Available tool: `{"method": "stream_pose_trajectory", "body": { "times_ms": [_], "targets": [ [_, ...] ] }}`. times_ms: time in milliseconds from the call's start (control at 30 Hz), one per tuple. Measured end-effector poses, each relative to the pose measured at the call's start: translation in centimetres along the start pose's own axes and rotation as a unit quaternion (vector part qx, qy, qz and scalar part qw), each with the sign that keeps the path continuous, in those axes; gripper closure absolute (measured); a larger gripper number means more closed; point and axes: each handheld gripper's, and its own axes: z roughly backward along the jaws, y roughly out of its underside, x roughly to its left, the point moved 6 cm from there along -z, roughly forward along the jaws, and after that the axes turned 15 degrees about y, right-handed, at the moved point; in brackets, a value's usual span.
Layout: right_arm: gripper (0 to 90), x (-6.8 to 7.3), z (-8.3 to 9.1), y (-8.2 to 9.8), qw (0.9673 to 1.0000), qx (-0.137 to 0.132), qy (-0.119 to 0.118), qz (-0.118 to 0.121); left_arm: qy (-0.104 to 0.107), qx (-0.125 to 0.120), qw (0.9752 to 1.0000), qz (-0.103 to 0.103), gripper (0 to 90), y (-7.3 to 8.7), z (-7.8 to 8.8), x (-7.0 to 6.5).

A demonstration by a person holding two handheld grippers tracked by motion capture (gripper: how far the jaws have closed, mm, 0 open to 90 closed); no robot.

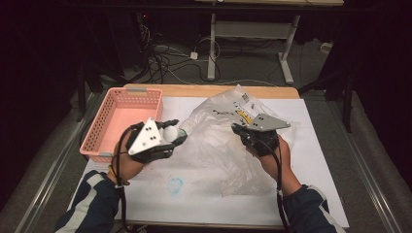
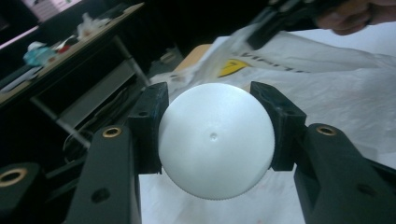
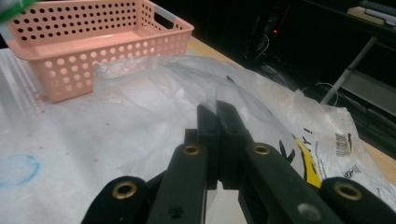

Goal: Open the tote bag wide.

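The round white plastic lid (image 2: 215,140) has a smooth, slightly domed face with a small moulding dimple near its middle and fine ribbing along its lower edge. It sits between the fingers of the left gripper (image 2: 215,128), which are clamped on its two sides. In the high view the left gripper (image 1: 163,137) holds the lid (image 1: 170,134) off the bench, just beside the near right corner of the pink perforated plastic basket (image 1: 104,121).

The crumpled clear plastic bag (image 1: 218,141) lies on the white sheet covering the bench (image 1: 204,199), to the right of the basket and spreading away from it. The right gripper (image 1: 241,129) has its fingers (image 3: 227,122) pressed together on a fold of the bag's film, farther from the basket than the lid. The bag (image 3: 299,121) carries a yellow printed patch with black lettering, of which only a "Y!" can be made out, and a small white barcode label (image 3: 343,142) whose digits are too small to read. In the left gripper view, more black print runs across the bag (image 2: 327,70), blurred beyond reading. A faint blue smudge (image 1: 176,184) marks the sheet, nearer the person than the basket.
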Motion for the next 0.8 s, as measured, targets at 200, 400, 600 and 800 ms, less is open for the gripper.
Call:
{"method": "stream_pose_trajectory", "body": {
  "times_ms": [200, 400, 600, 800],
  "targets": [
    [90.0, 0.9, 0.6, -0.7, 0.9997, -0.01, -0.019, -0.007, 0.048, 0.019, 0.9985, -0.019, 48.2, 0.0, -4.4, -2.2],
    [90.0, 1.5, 1.2, -1.4, 0.9992, -0.022, -0.032, -0.011, 0.081, 0.033, 0.9959, -0.022, 48.2, 1.0, -8.9, -3.2],
    [90.0, 1.5, 0.8, -1.0, 0.9994, -0.015, -0.029, -0.012, 0.081, 0.057, 0.995, -0.007, 48.2, 2.6, -13.2, -2.5],
    [90.0, 1.5, 0.2, -0.4, 0.9994, -0.003, -0.032, -0.011, 0.051, 0.084, 0.9949, 0.02, 48.0, 4.9, -16.5, -0.5]
  ]
}}
